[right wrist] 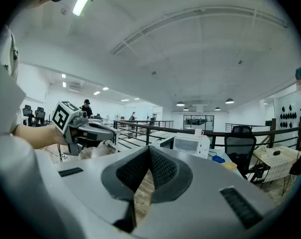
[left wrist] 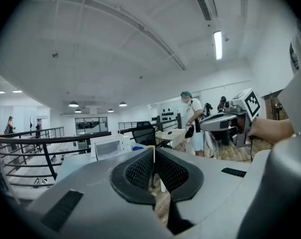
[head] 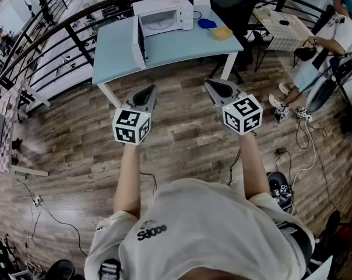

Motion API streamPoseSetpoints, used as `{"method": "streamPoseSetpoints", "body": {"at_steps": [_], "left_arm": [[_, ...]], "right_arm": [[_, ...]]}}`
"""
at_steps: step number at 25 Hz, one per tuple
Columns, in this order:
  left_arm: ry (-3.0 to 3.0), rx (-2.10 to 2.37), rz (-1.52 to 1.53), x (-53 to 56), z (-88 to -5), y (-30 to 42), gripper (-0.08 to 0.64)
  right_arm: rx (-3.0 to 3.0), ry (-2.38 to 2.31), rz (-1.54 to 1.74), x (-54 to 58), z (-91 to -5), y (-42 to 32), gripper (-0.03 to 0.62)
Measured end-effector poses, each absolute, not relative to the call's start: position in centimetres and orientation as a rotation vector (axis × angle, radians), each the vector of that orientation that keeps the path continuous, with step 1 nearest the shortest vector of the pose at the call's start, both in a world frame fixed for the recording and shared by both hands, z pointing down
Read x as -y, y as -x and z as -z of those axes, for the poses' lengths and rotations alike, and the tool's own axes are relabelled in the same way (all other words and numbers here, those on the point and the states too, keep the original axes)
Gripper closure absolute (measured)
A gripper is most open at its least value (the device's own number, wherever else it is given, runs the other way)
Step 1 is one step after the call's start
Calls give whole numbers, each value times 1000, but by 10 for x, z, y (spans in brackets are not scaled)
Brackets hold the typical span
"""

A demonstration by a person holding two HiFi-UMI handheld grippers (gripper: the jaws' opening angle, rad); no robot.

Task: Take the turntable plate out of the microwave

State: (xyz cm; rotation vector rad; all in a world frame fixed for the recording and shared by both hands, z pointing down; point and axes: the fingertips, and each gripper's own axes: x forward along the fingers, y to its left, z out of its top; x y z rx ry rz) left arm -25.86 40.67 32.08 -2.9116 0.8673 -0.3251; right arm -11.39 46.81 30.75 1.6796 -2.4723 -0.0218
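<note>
though microwave point(head: 177, 7) door open, turntable plate inside too dim to discern.

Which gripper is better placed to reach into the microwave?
Probably the right gripper: the open door juts out straight ahead of the left gripper, leaving the right a clearer path into the microwave.

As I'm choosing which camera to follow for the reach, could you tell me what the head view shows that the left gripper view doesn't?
Only the head view shows the left gripper from outside with its marker cube, and the floor cables. Only the left gripper view shows its shut, empty jaws close up and the ceiling light. Both show the white microwave and the right gripper.
</note>
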Motion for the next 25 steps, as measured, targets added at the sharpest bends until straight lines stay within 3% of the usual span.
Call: {"method": "streamPoseSetpoints", "body": {"at_steps": [16, 25], "left_arm": [[2946, -988, 406, -406, -356, 186, 540], [2987, -988, 416, -301, -383, 156, 540]], "right_arm": [[2640, -1628, -145, -460, -331, 29, 586], [2557, -1743, -152, -369, -352, -17, 586]]}}
